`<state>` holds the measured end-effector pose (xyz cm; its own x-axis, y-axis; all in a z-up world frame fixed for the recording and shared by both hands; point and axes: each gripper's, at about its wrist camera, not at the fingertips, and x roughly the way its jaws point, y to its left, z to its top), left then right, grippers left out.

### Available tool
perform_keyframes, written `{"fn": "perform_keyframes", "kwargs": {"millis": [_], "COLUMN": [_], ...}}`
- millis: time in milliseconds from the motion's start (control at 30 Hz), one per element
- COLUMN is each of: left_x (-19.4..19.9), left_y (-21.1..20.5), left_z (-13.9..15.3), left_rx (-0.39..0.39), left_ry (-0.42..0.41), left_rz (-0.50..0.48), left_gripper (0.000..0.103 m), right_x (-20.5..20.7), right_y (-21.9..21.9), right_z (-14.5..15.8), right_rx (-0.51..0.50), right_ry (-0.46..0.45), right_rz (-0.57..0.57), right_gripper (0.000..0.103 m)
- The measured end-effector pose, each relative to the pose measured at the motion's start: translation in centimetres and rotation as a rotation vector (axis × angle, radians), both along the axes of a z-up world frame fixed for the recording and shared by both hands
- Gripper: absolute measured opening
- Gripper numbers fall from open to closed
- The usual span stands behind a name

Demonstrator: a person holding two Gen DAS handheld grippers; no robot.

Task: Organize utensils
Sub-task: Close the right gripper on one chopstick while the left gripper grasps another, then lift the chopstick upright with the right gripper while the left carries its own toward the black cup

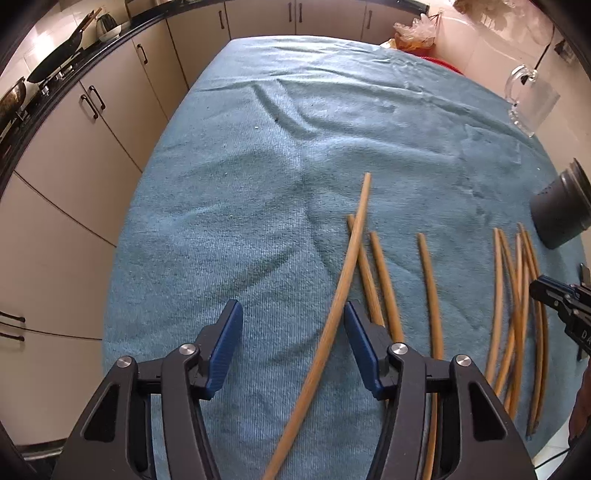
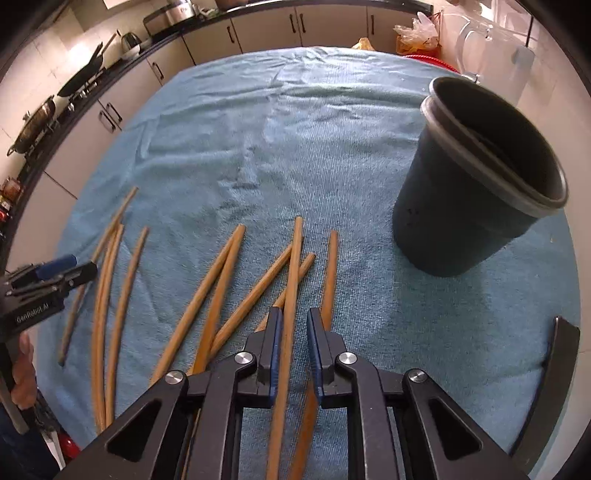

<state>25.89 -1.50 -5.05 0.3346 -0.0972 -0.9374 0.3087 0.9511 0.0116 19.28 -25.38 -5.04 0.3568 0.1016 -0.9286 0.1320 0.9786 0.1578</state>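
Several wooden chopsticks lie scattered on a blue towel (image 1: 258,166). My left gripper (image 1: 291,304) is open above the towel, and one long chopstick (image 1: 354,240) runs between its fingers, close to the right pad, which does not press on it. In the right wrist view, my right gripper (image 2: 294,312) has its jaws narrow around another chopstick (image 2: 295,258). That stick rests against the left pad, with a thin gap at the right pad. A dark round holder (image 2: 472,184) stands upright to the right of it. More chopsticks (image 2: 110,295) lie near the left gripper.
A clear glass mug (image 1: 528,99) stands at the far right of the towel. Cabinets (image 1: 92,147) and a counter with pans (image 1: 55,62) run along the left. A bag (image 2: 417,33) sits beyond the far edge. A person's hand (image 2: 22,373) holds the left gripper.
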Motion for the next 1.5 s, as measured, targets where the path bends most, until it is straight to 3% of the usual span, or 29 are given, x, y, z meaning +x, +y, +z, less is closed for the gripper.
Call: {"fn": "perform_keyframes", "kwargs": {"millis": [167,233,300,367,533,867,967,1133,1500], "left_x": [0.9,1.2,1.3,1.3,-0.2,-7.5,-8.7,-10.7,-12.5], "left_y": [-1.1,-1.5,-1.7,-1.6,-0.1,2.3,2.3,2.2,0.0], "left_z": [-0.2,-0.1,0.1,0.2,1.6,9.9,11.5,13.2,14.9], "left_rx": [0.02,0.015,0.003,-0.005,-0.079,-0.297,-0.353,-0.394,-0.398], "left_ry": [-0.013,-0.021,-0.024,-0.019,-0.04,-0.224,-0.241,-0.265,-0.29], "left_rz": [-0.009,0.003,0.012,0.02,0.037,0.032,0.021,-0.008,-0.056], "left_gripper": [0.055,0.046,0.019,0.009,0.007,0.007,0.007,0.007,0.007], "right_x": [0.7,1.0,1.2,1.0,0.0,-7.4,-9.3,-11.8,-14.1], "right_y": [0.1,0.1,0.1,-0.1,-0.6,-0.5,-0.6,-0.5,-2.2], "right_z": [-0.4,-0.4,-0.4,-0.4,0.6,8.5,9.9,11.2,11.8], "right_rx": [-0.031,-0.032,-0.048,-0.036,0.018,0.111,0.124,0.146,0.197], "right_ry": [0.022,0.025,0.025,0.022,-0.023,-0.381,-0.448,-0.512,-0.564], "right_rz": [0.006,0.004,0.004,-0.002,-0.024,-0.052,-0.059,-0.06,-0.086], "right_gripper": [0.015,0.013,0.009,0.008,0.007,0.007,0.007,0.007,0.007]}}
